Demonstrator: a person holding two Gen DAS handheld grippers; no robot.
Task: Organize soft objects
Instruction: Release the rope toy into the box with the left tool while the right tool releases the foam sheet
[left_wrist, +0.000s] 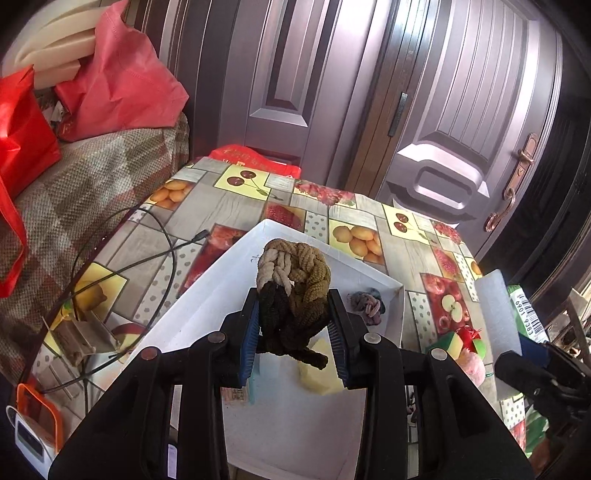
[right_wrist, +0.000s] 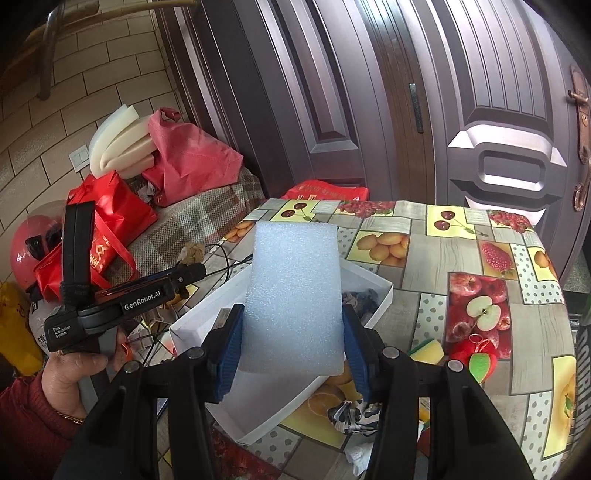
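Note:
My left gripper (left_wrist: 292, 325) is shut on a braided rope knot (left_wrist: 295, 291) of beige, olive and dark brown cord, held above the white box (left_wrist: 207, 306). In the box lie a purple-grey scrunchie (left_wrist: 366, 305) and a yellow sponge (left_wrist: 320, 373). My right gripper (right_wrist: 291, 345) is shut on a white foam block (right_wrist: 295, 299), held upright over the white box (right_wrist: 192, 321). The foam block also shows at the right of the left wrist view (left_wrist: 496, 314). The left gripper body shows in the right wrist view (right_wrist: 122, 302), held by a hand.
The table wears a fruit-print cloth (right_wrist: 424, 254). A green-yellow sponge (left_wrist: 452, 341), a red-green plush (right_wrist: 478, 356) and a pink puff (left_wrist: 472, 365) lie right of the box. A patterned cloth (right_wrist: 354, 411) lies near the box corner. Black cables (left_wrist: 147, 254) run left. Red bags (right_wrist: 110, 225) sit on a sofa.

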